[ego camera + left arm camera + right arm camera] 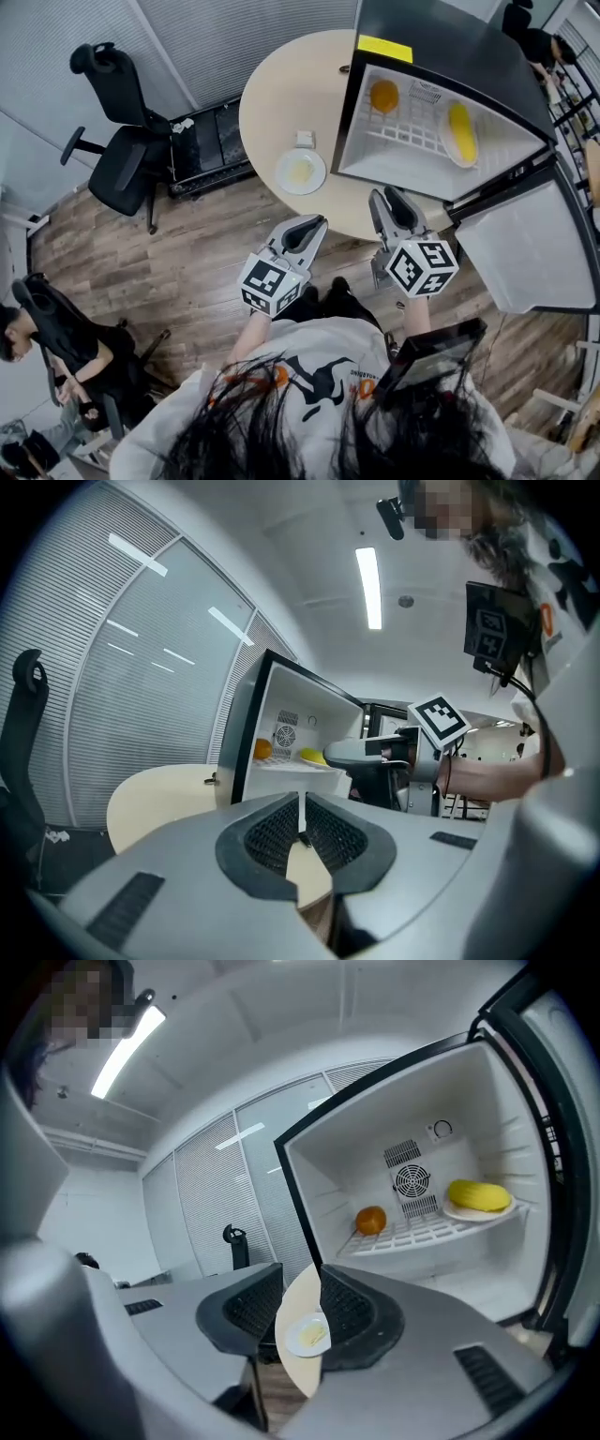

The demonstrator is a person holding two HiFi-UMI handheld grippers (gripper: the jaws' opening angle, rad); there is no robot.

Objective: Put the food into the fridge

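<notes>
A small fridge (448,49) stands open on the round table (281,98). On its wire shelf lie an orange (383,95) (371,1220) and a plate with a long yellow food (459,133) (479,1195). A white plate of pale yellow food (300,172) (307,1335) sits on the table left of the fridge. My left gripper (314,225) (302,803) hovers by the table's near edge, shut and empty. My right gripper (386,195) (302,1274) is in front of the fridge opening, its jaws a narrow gap apart with nothing between them.
The fridge door (534,253) swings out to the right. A small white object (305,139) lies behind the plate. A black office chair (127,159) and a low black cart (206,136) stand left of the table. A person (56,347) sits at the lower left.
</notes>
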